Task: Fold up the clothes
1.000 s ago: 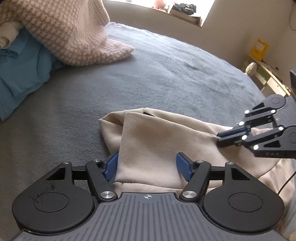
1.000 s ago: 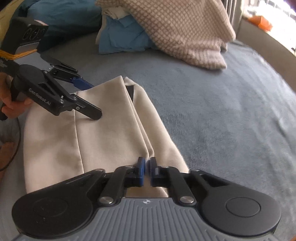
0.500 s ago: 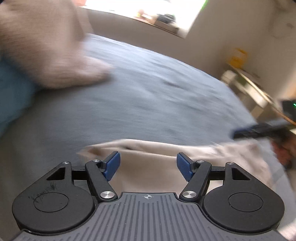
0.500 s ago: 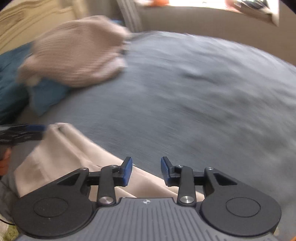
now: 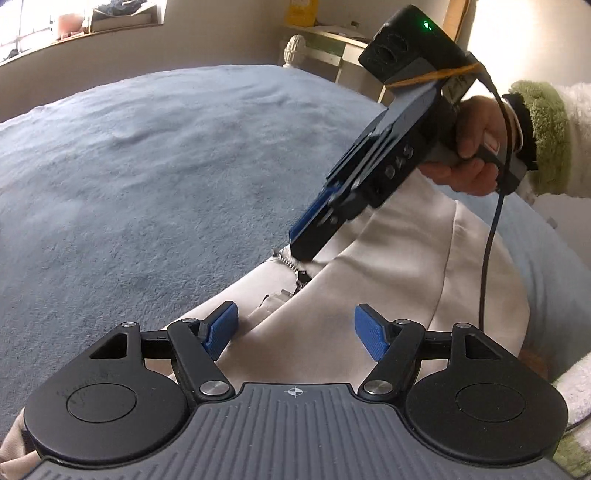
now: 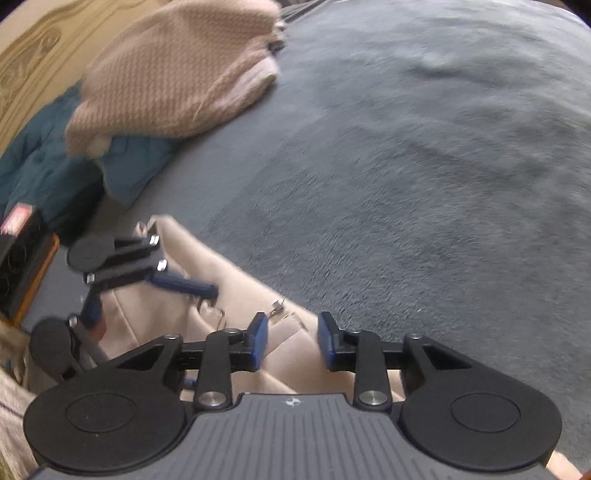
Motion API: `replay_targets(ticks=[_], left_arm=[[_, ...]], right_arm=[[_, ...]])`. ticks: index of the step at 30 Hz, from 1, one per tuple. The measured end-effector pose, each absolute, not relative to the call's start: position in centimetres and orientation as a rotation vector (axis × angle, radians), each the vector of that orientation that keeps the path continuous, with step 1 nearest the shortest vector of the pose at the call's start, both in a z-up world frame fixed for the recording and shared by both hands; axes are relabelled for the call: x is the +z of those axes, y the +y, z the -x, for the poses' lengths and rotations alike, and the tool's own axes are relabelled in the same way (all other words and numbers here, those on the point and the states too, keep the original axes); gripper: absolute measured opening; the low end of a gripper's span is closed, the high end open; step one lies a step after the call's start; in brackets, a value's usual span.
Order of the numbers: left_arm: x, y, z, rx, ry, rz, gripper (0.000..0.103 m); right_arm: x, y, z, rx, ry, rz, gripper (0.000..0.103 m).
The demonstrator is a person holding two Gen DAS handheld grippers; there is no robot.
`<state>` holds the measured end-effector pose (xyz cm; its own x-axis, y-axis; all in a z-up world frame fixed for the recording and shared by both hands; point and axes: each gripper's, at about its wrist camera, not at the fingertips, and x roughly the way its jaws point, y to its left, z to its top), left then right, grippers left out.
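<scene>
A beige zip-up garment (image 5: pixel 388 266) lies folded on the blue-grey bed cover (image 5: pixel 147 166), its zipper (image 5: pixel 291 263) along the near fold. My left gripper (image 5: pixel 296 332) hangs open just over the garment's near part, with cloth under the gap but nothing pinched. The right gripper (image 5: pixel 303 245), held in a person's hand (image 5: pixel 469 147), points steeply down at the zipper edge. In the right wrist view my right gripper (image 6: pixel 292 341) is open above the garment (image 6: pixel 236 295), close to the zipper pull (image 6: pixel 277 308). The left gripper (image 6: pixel 144 299) shows open to its left.
A pinkish knit sweater (image 6: pixel 177 74) lies on a teal garment (image 6: pixel 48 173) at the head of the bed, by a wooden headboard (image 6: pixel 29 55). A shelf (image 5: pixel 332 40) and a window sill (image 5: pixel 92 33) stand beyond the bed. The cover (image 6: pixel 424 166) stretches wide to the right.
My right gripper has opened and let go of the beige fold. Both grippers swung round, and the right one now points down at the zipper edge. The left stayed open.
</scene>
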<state>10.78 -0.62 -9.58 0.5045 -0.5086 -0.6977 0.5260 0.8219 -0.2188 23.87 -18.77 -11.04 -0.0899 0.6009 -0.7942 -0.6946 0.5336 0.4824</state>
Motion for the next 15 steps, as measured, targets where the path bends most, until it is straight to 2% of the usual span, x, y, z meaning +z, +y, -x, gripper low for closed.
replay_targets(ticks=[3, 6, 15], left_arm=[[-9.7, -0.66, -10.44, -0.623, 0.82, -0.026, 0.069], [-9.69, -0.67, -10.15, -0.623, 0.804, -0.033, 0.068], [-9.35, -0.58, -10.51, -0.622, 0.787, -0.034, 0.064]], right_arm=[[-10.99, -18.86, -23.58, 1.118, 1.253, 0.097, 0.018], [-10.61, -19.21, -23.45, 1.161, 1.248, 0.082, 0.007], [-10.53, -19.32, -22.95, 1.186, 1.228, 0.065, 0.007]])
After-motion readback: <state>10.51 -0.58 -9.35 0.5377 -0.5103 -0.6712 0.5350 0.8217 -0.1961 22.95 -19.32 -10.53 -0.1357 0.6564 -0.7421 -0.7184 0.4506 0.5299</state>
